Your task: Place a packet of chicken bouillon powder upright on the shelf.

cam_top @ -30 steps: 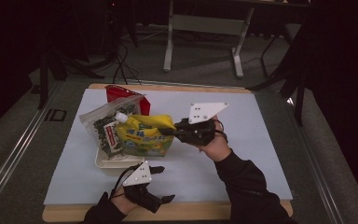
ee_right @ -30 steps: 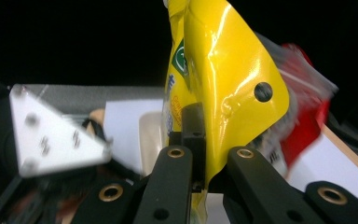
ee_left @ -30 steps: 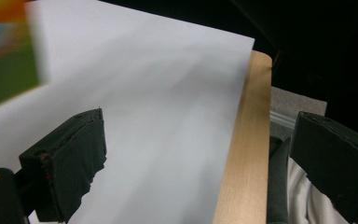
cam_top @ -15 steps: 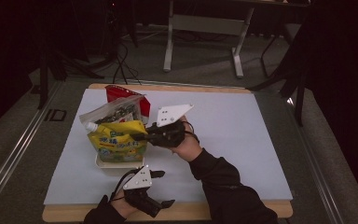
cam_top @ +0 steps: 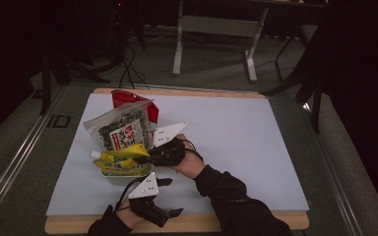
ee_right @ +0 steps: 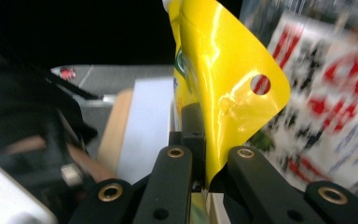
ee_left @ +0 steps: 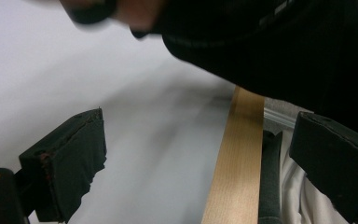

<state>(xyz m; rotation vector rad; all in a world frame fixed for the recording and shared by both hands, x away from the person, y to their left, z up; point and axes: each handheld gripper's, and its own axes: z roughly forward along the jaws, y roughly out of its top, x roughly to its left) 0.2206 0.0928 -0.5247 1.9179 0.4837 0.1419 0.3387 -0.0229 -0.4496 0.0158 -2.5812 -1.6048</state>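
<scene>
High view: the right gripper (cam_top: 145,158) is clamped on the edge of a yellow spouted pouch (cam_top: 120,162), which lies over a shallow white tray (cam_top: 109,175) at about 9 o'clock from that gripper. A clear bag of dark snack (cam_top: 119,130) stands tilted at 12 o'clock from the pouch, touching it, with a red packet (cam_top: 128,98) behind it. The left gripper (cam_top: 170,196) sits at 6 o'clock from the pouch, near the table's wooden front edge (cam_top: 275,221), on the white table mat (cam_top: 236,142).

Left gripper view: the two black jaws stand wide apart with nothing between them; the white mat (ee_left: 51,70) and the wooden edge strip (ee_left: 235,158) lie beyond, and a dark sleeve (ee_left: 270,46) crosses at 1 o'clock.

Right gripper view: the jaws are closed on the yellow pouch's (ee_right: 219,79) flat end, which bears a punched hole; the blurred snack bag (ee_right: 326,107) lies at 3 o'clock.
</scene>
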